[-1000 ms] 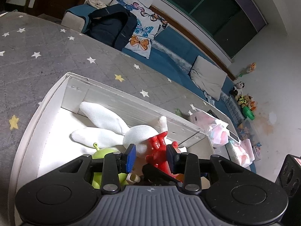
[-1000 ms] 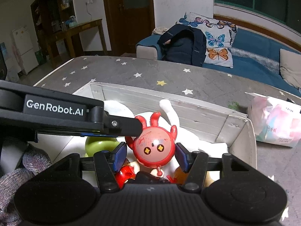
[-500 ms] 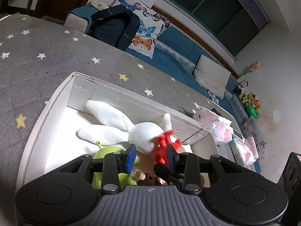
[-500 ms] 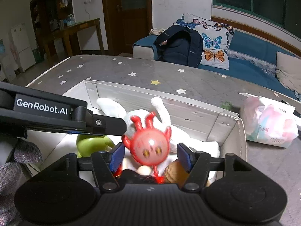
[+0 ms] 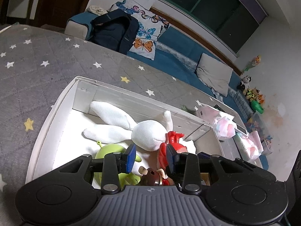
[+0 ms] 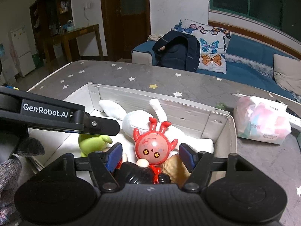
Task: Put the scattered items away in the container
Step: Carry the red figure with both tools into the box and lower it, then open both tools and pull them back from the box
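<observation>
A white box [image 6: 220, 120] stands on the grey star-patterned mat [image 6: 131, 71]. Inside lie a white plush rabbit [image 5: 148, 133], a green alien toy [image 5: 109, 150], a brown figure [image 5: 150, 176] and a red round-headed toy [image 6: 150, 146]. My right gripper [image 6: 150, 156] hovers over the box, jaws opening. The red toy rests on the rabbit between the blue pads, and neither pad touches it. My left gripper [image 5: 150, 158] stands open above the box's near left part with nothing in its jaws. In the right wrist view it shows side-on as the left gripper [image 6: 105, 126].
A pink and white tissue pack [image 6: 261, 120] lies on the mat right of the box. Behind the mat is a blue sofa with a dark backpack [image 6: 176, 52] and a butterfly pillow [image 6: 210, 56]. A grey-gloved hand [image 6: 7, 169] holds the left gripper.
The right gripper's jaws have widened and let go of the red toy, which has dropped and tipped back onto the rabbit in the box. The left gripper has hardly moved.
</observation>
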